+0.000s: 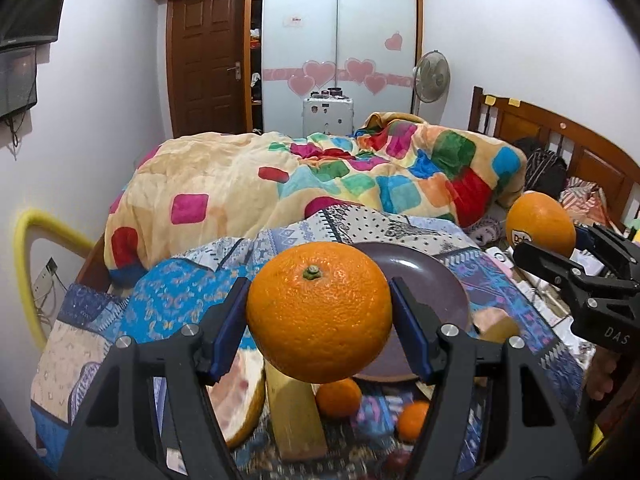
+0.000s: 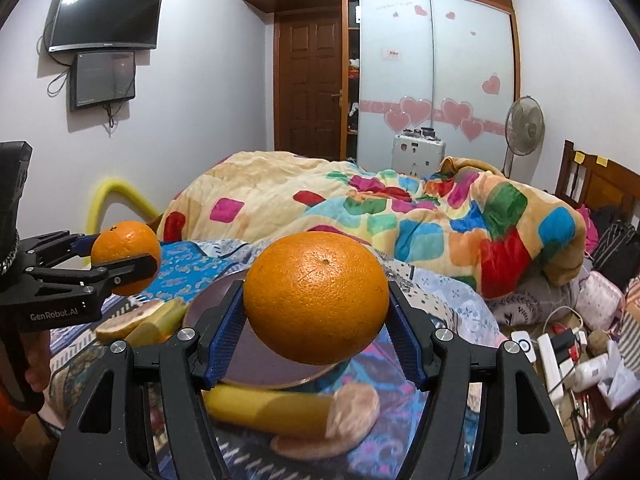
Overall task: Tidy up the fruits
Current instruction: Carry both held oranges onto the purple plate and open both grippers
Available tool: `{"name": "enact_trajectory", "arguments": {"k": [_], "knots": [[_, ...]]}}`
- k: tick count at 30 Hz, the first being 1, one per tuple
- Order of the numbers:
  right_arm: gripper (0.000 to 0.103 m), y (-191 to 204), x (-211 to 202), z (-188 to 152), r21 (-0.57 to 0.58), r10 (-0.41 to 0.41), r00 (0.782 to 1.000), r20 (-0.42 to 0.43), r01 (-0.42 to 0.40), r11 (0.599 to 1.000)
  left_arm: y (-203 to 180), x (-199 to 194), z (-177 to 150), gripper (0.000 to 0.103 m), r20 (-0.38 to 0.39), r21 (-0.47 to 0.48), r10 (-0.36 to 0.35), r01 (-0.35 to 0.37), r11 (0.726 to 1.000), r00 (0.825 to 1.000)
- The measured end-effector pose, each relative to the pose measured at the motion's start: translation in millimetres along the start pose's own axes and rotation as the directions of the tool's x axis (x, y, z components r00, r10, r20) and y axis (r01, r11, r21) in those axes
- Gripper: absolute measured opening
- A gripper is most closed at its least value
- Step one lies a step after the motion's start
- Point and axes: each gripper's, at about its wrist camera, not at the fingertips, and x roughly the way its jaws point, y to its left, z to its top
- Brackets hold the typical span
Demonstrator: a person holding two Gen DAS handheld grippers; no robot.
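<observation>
My left gripper point(image 1: 319, 312) is shut on a large orange point(image 1: 319, 312) with a green stem, held above a dark purple plate point(image 1: 432, 280). My right gripper point(image 2: 316, 300) is shut on a second orange point(image 2: 316, 298), which bears a sticker in the left wrist view point(image 1: 540, 228). It hangs over the same plate point(image 2: 264, 364). The left gripper and its orange point(image 2: 126, 256) show at the left of the right wrist view. Below lie two small oranges point(image 1: 339, 398), a banana point(image 2: 268, 406) and grapefruit halves point(image 2: 352, 410).
The fruit lies on a patterned blue cloth point(image 1: 172, 288) on a bed. A colourful quilt point(image 2: 400, 216) is heaped behind. Chargers, cables and bags point(image 2: 560, 352) crowd the right side. A yellow foam rail point(image 1: 24, 264) stands at the left.
</observation>
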Motion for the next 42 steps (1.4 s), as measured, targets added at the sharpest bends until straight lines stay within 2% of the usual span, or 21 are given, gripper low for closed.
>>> {"name": "enact_trajectory", "arguments": {"k": [9, 18, 26, 31, 37, 42], "knots": [[0.064, -15.7, 54.3, 4.9, 0.005, 0.014, 0.995, -0.097, -0.014, 1.0, 0.6, 52.5, 10.6, 0.068, -0.085, -0.013, -0.008, 0.006, 1.0, 0.996], [0.064, -16.1, 95.3, 4.9, -0.048, 0.022, 0.977, -0.214, -0.032, 0.998, 0.8, 92.7, 19.6, 0.068, -0.169, -0.011, -0.003, 0.002, 1.0, 0.986], [0.064, -11.4, 124.3, 1.3, -0.124, 0.025, 0.942, -0.335, -0.07, 0.99, -3.1, 122.0, 20.7, 0.068, -0.272, -0.003, -0.035, 0.036, 0.999, 0.962], [0.064, -14.5, 136.3, -1.2, -0.115, 0.044, 0.92, -0.389, -0.096, 0.989, -2.7, 134.8, 17.2, 0.068, -0.32, -0.014, -0.046, 0.044, 0.999, 0.946], [0.064, -14.8, 140.9, -1.5, -0.121, 0.051, 0.912, -0.408, -0.109, 0.987, -7.5, 143.8, 13.8, 0.068, -0.377, 0.002, -0.059, 0.065, 0.998, 0.924], [0.064, -13.5, 143.3, -4.7, -0.114, 0.064, 0.904, -0.423, -0.123, 0.986, -5.9, 146.1, 14.3, 0.068, -0.386, -0.01, -0.072, 0.074, 0.997, 0.92]]}}
